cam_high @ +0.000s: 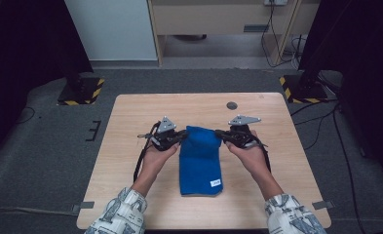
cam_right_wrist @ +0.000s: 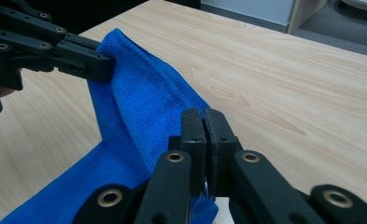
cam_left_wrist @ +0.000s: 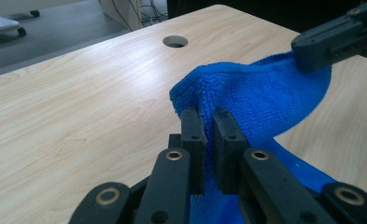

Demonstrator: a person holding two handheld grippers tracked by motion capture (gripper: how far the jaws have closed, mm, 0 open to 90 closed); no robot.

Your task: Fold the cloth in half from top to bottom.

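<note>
A blue microfibre cloth (cam_high: 200, 161) lies lengthwise in the middle of the wooden table (cam_high: 130, 117), with a small white label near its front right corner. Its far end is lifted off the table and folded toward the person. My left gripper (cam_high: 183, 135) is shut on the far left corner of the cloth (cam_left_wrist: 246, 93). My right gripper (cam_high: 219, 132) is shut on the far right corner of the cloth (cam_right_wrist: 144, 102). In the left gripper view my own gripper (cam_left_wrist: 208, 122) pinches the corner, and the right one bites the far corner. In the right gripper view my own gripper (cam_right_wrist: 203, 122) clamps the fabric edge.
A round cable hole (cam_high: 232, 105) sits in the table near its far edge. Black stands with yellow-striped bases (cam_high: 82, 90) flank the table on the grey carpet. Cables trail on the floor at right. Bare wood lies on both sides of the cloth.
</note>
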